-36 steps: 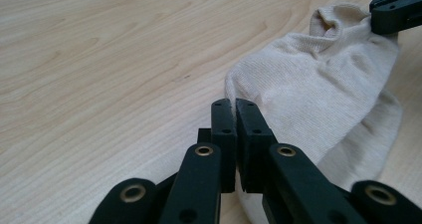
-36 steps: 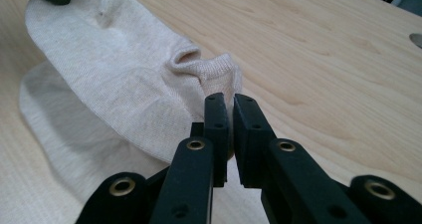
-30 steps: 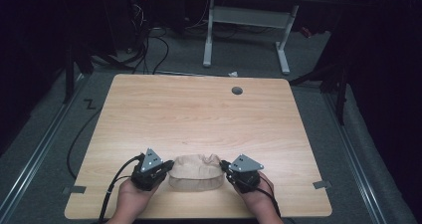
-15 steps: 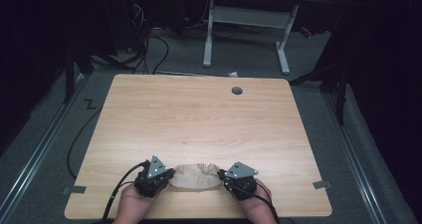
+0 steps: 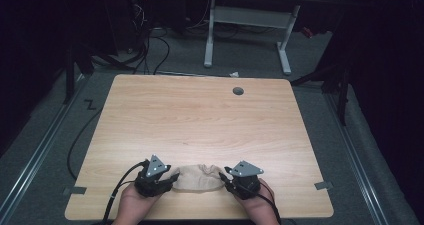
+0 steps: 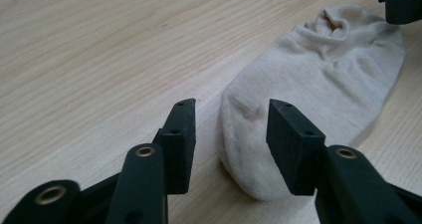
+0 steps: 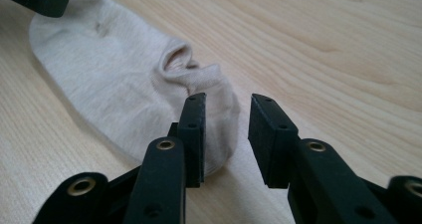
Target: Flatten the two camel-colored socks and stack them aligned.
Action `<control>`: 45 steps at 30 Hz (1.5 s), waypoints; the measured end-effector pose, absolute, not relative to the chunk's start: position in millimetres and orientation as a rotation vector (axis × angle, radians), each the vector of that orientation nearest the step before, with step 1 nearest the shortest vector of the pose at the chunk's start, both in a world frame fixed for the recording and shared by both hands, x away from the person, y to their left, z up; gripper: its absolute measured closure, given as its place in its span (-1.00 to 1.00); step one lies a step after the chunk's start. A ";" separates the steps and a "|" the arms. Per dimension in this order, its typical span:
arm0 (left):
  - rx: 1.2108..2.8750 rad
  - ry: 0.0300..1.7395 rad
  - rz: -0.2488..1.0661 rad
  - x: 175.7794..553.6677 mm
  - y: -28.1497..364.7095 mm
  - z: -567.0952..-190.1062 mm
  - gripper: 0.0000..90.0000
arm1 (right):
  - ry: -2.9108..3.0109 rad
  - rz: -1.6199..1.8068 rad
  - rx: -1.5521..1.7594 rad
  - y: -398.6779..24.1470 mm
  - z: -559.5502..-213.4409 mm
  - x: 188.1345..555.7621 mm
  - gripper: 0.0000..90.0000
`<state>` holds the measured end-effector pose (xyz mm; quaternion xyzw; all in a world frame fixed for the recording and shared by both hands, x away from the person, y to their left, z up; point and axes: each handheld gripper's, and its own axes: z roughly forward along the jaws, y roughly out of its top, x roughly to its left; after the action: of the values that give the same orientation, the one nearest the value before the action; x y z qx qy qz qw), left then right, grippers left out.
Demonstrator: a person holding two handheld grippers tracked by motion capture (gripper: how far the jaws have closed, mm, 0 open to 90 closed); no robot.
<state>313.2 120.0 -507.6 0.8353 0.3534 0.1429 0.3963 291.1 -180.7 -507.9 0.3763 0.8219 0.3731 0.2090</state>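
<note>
A beige ankle sock lies flat on the wooden table, close to its front edge. My left gripper is at the sock's toe end and my right gripper at its cuff end. The left gripper has just been opening; the toe of the sock lies between its jaws and the pads do not press on it. The right gripper has also just been opening. The sock's rumpled cuff reaches into its gap beside one jaw, untouched by the pads.
A round cable hole sits near the table's far edge. Behind the table stand the white legs of another desk, with cables on the floor. Tape marks flank the front corners. The person's hands come in over the front edge.
Both grippers drew slightly toward the front edge with the sock, then opened their jaws and let go. The sock now rests flat on the table.
</note>
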 end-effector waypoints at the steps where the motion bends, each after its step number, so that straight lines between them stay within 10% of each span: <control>1: 2.115 0.895 0.367 313.4 120.3 -507.0 0.17 | 2.278 1.041 1.046 -181.9 -507.1 291.4 0.48; 45: 1.985 1.177 0.492 372.4 217.7 -516.0 -0.05 | 2.027 0.920 1.307 -263.4 -522.7 347.2 0.02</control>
<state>372.4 217.7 -516.0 0.7779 0.4611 0.1927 0.3810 347.2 -263.4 -522.7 0.4867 0.7546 0.3424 0.2765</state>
